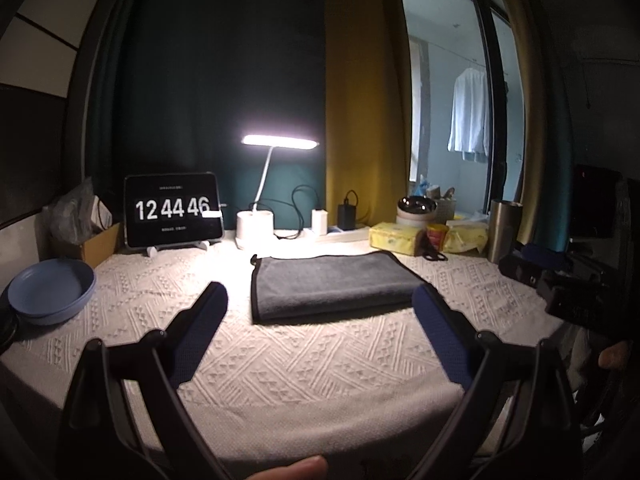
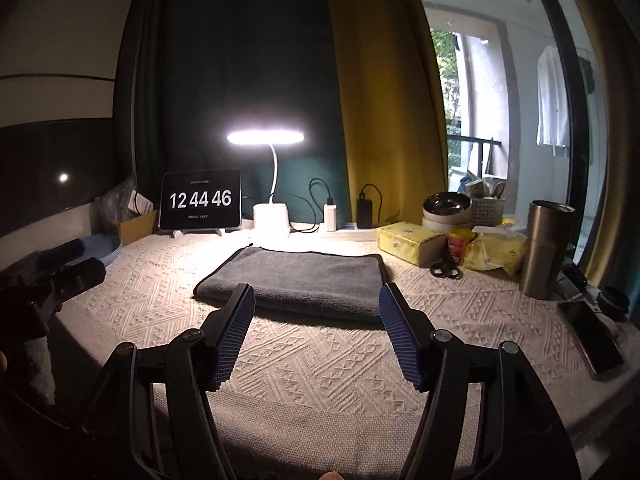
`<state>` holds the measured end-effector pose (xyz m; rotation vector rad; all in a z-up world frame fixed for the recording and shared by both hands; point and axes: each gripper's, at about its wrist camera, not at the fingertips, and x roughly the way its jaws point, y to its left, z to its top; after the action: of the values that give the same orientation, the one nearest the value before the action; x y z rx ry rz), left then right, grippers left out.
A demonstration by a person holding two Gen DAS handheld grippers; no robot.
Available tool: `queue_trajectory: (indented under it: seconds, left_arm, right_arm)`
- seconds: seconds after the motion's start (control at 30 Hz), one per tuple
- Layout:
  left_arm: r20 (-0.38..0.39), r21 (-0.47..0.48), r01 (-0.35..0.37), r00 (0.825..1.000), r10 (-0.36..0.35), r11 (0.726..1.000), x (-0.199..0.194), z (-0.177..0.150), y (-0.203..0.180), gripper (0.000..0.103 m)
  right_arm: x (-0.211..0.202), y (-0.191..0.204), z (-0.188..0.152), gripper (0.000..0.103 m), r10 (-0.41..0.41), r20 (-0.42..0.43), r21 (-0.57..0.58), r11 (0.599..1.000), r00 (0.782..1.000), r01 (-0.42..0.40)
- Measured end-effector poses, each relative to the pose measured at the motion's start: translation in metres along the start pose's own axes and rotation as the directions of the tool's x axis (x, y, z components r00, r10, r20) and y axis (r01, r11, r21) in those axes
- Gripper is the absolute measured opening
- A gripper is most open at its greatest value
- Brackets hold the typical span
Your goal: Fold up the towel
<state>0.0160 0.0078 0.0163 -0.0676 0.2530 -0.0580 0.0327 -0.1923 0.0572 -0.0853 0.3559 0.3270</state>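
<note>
A dark grey towel (image 1: pixel 328 284) lies folded flat in a rectangle on the white patterned tablecloth (image 1: pixel 280 352), in the middle of the table; it also shows in the right wrist view (image 2: pixel 296 276). My left gripper (image 1: pixel 320 300) is open and empty, held above the cloth just in front of the towel. My right gripper (image 2: pixel 316 300) is open and empty, also just in front of the towel's near edge. Each gripper shows at the edge of the other's view: the right gripper (image 1: pixel 560 280) and the left gripper (image 2: pixel 52 268).
At the back stand a tablet clock (image 1: pixel 172 210), a lit desk lamp (image 1: pixel 256 224), chargers (image 1: pixel 348 216), yellow tissue packs (image 2: pixel 412 244), scissors (image 2: pixel 446 270), a bowl (image 2: pixel 448 206) and a steel tumbler (image 2: pixel 544 248). A blue bowl (image 1: pixel 50 290) sits at left, a phone (image 2: pixel 592 336) at right.
</note>
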Motion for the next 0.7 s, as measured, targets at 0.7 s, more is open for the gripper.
queue_trajectory:
  seconds: [0.7]
  left_arm:
    - [0.198,-0.018,-0.080,0.977,0.082,0.997,-0.057,-0.005,-0.011,0.095]
  right_arm:
    - [-0.052,0.026,-0.010,0.068,-0.132,0.135,-0.049,0.989,0.982,0.140]
